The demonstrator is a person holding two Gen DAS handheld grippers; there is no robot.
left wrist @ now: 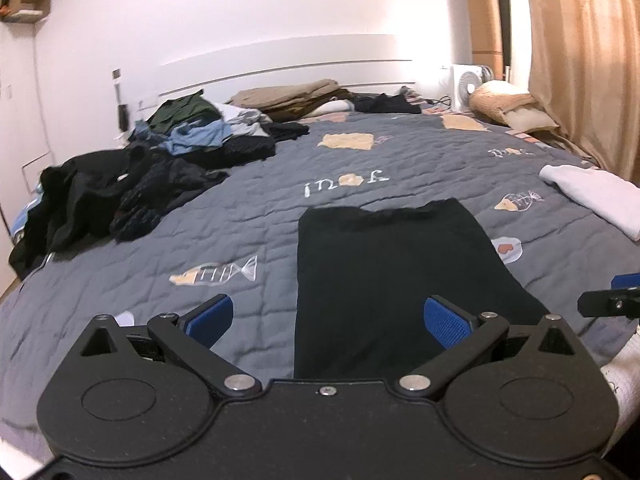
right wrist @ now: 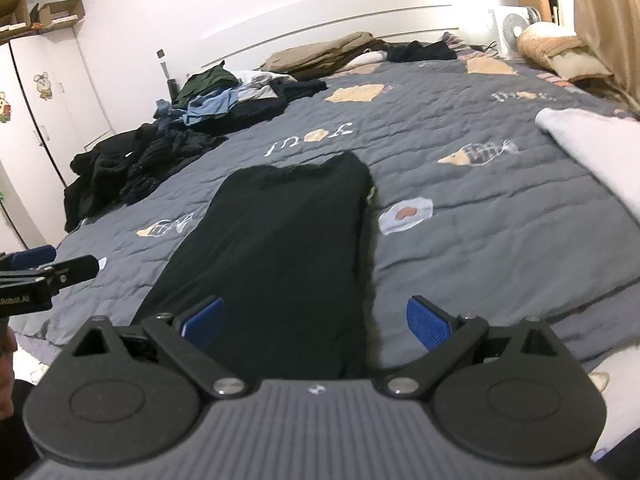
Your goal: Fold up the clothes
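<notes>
Hanging over the near edge of the bed, the left gripper (left wrist: 328, 318) and right gripper (right wrist: 314, 320) both gape wide, holding nothing. The black garment (left wrist: 384, 276) lies flat on the grey quilt (left wrist: 248, 208). Farther back sits a pile of clothes (left wrist: 160, 160).

Both wrist views low over the bed (left wrist: 280, 168), facing headboard (right wrist: 340, 20), side by side

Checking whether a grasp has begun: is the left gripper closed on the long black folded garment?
No, the left gripper is open, its blue pads apart above the long black folded garment.
</notes>
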